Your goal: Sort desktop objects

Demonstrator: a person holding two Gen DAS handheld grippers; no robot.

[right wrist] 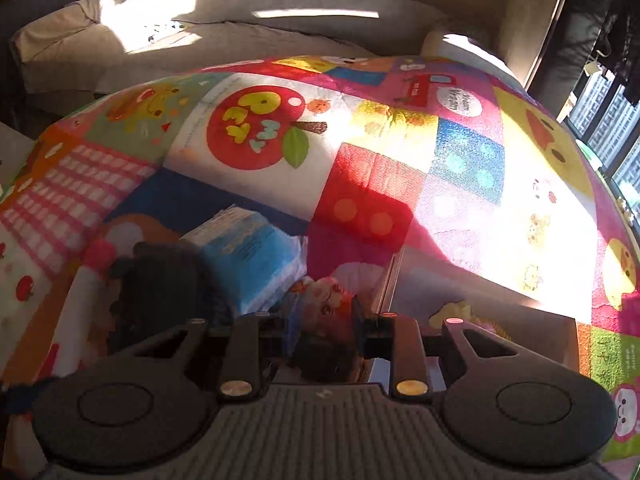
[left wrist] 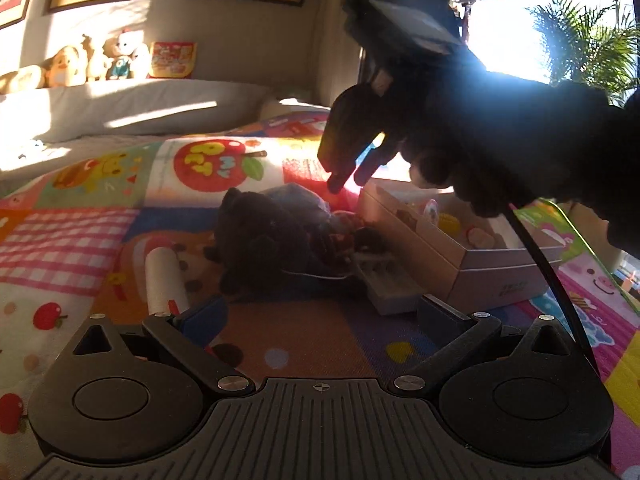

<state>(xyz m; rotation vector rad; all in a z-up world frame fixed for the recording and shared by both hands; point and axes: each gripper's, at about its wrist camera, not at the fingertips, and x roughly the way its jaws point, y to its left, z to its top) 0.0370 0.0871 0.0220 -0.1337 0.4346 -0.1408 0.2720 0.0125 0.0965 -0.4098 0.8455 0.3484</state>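
The left gripper (left wrist: 320, 312) hangs low over the patterned play mat (left wrist: 80, 236), its blue-padded fingers (left wrist: 440, 316) spread wide apart with nothing between them. Ahead of it lie a dark plush toy (left wrist: 260, 240), a white roll (left wrist: 164, 280) and an open cardboard box (left wrist: 480, 248) holding small items. The right gripper (right wrist: 326, 330) is high above the box in the left view; in its own view its fingers are closed around a small doll (right wrist: 324, 308), just beside a blue tissue pack (right wrist: 252, 256) and the box edge

Home living room: sofa (right wrist: 240, 12), plush toys (left wrist: 68, 66), children's play mat (right wrist: 460, 160).
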